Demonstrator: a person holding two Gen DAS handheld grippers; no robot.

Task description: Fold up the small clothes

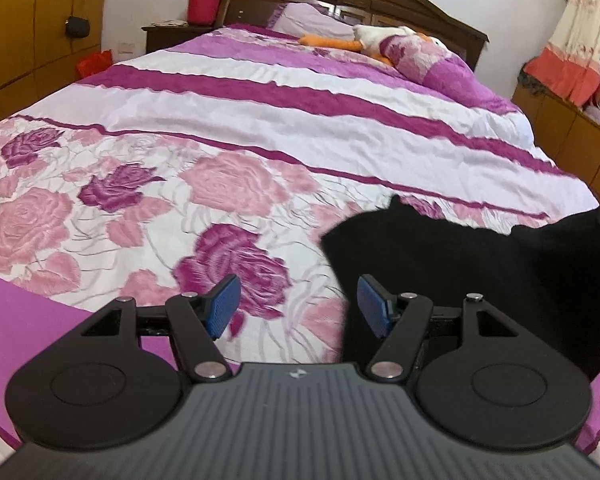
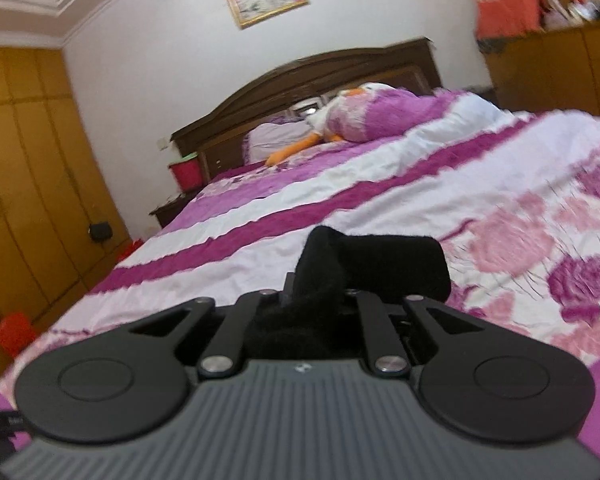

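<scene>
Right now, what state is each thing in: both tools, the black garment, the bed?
Left tool: open, nothing between its fingers.
Right tool: shut on the black garment.
Black garment: bunched, lifted off the bed at the gripped end.
Bedspread: spread over the bed, lightly wrinkled.

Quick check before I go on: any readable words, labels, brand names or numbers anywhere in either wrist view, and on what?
No readable text in either view.
Small pale emblem on the left gripper housing: a logo mark, no letters.
Same emblem on the right gripper housing: blurred.
Whitish print on a dark object at the right view's lower left edge: cut off, unreadable.
</scene>
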